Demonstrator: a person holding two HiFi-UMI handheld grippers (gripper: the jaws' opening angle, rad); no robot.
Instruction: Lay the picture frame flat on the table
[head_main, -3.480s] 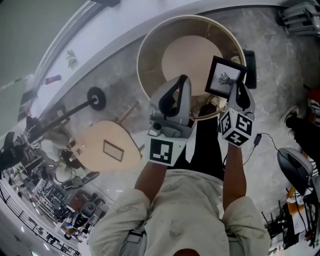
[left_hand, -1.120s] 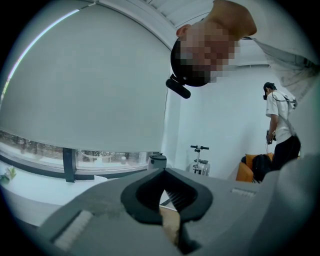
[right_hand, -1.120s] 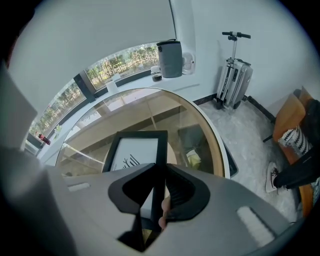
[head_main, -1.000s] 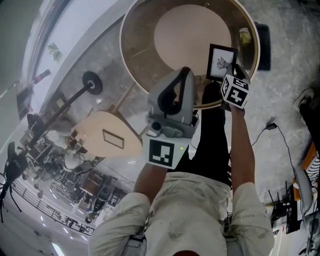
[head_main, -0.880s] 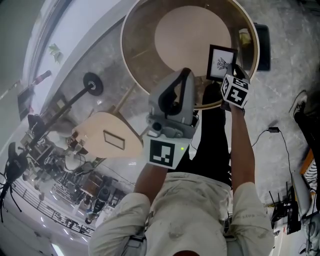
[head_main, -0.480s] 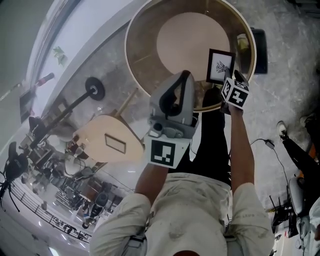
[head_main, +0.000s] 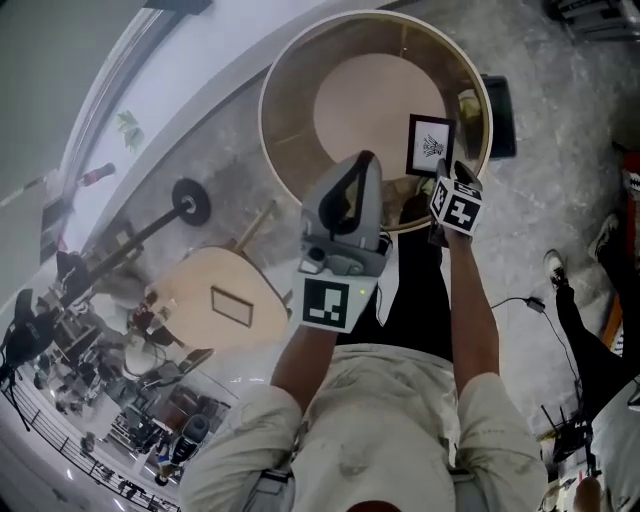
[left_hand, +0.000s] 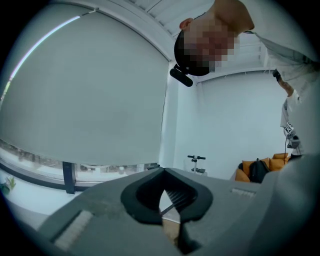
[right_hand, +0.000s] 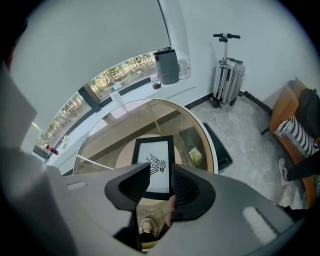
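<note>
We log a round, tan-walled drum table (head_main: 300, 160) with a clear glass top; inside it show a pale beige disc (head_main: 360, 100) and a small yellowish lump (head_main: 468, 103) that we cannot identify. The black-rimmed picture frame with a white print (head_main: 429, 146) lies flat on the glass by the right rim. The right gripper (head_main: 445, 176) is over the frame's near edge and hides it, its jaws just opened wide and pinching nothing, while the left gripper (head_main: 362, 165), held apart from the table, has its tips together and empty.
</note>
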